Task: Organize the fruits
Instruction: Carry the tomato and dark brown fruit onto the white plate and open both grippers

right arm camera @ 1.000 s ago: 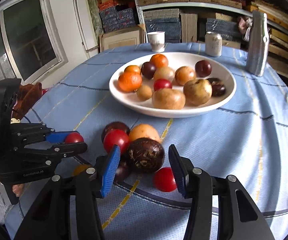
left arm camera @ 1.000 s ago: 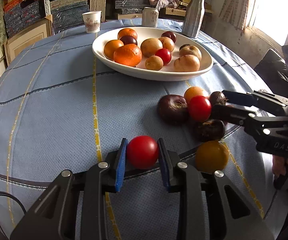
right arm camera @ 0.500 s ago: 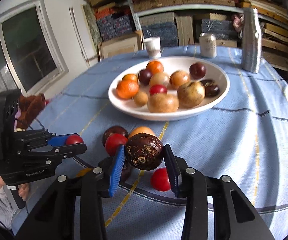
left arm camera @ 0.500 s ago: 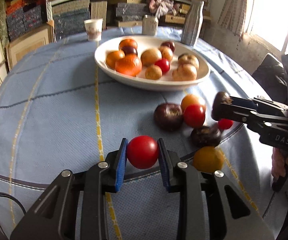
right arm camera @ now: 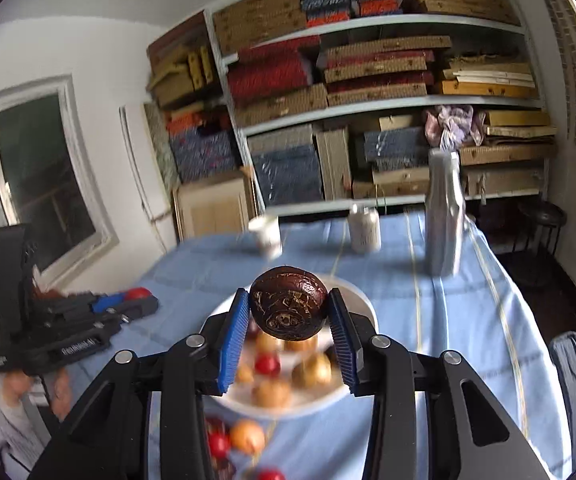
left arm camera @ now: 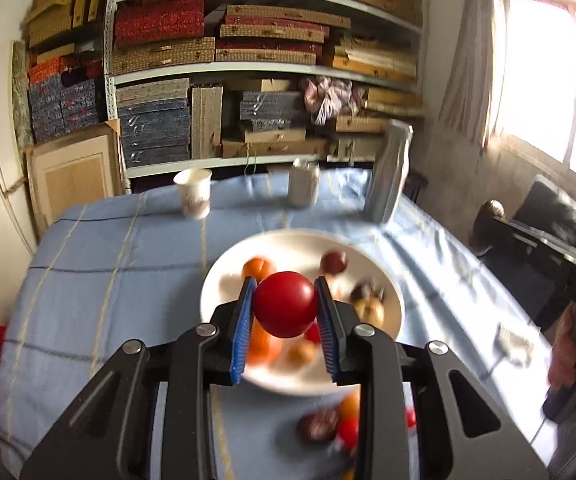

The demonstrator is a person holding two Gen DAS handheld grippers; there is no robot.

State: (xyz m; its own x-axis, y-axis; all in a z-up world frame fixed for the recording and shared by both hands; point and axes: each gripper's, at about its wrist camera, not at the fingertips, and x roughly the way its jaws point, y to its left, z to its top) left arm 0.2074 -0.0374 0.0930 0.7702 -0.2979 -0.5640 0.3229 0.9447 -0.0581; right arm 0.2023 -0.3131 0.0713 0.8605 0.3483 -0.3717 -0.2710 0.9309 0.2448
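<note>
- Left wrist view: a red fruit is clamped between the blue pads of the left gripper, with the jaws drawn in narrow against its sides. It is carried in the air on the near side of the white bowl, which already holds several fruits.
- A slip is judged possible, since the fruit is round and smooth and is held only at two small patches; a sudden tilt or jolt could roll it out, and it would then fall onto the fruits in the bowl or the blue tablecloth.
- Bare room is seen in the far part of the bowl. Beyond the bowl a paper cup, a can and a silver bottle are stood near the far table edge, so overshooting is to be avoided.
- Loose fruits are left on the cloth nearer than the bowl.
- Right wrist view: a dark brown fruit is pinched by the right gripper, above the near side of the bowl. The jaws are set wider, around its broad middle.
- The left gripper is seen to the left of the bowl; a knock between the two tools is judged the chief risk if both are brought over the bowl together.
- Free cloth lies to the right of the bowl.
</note>
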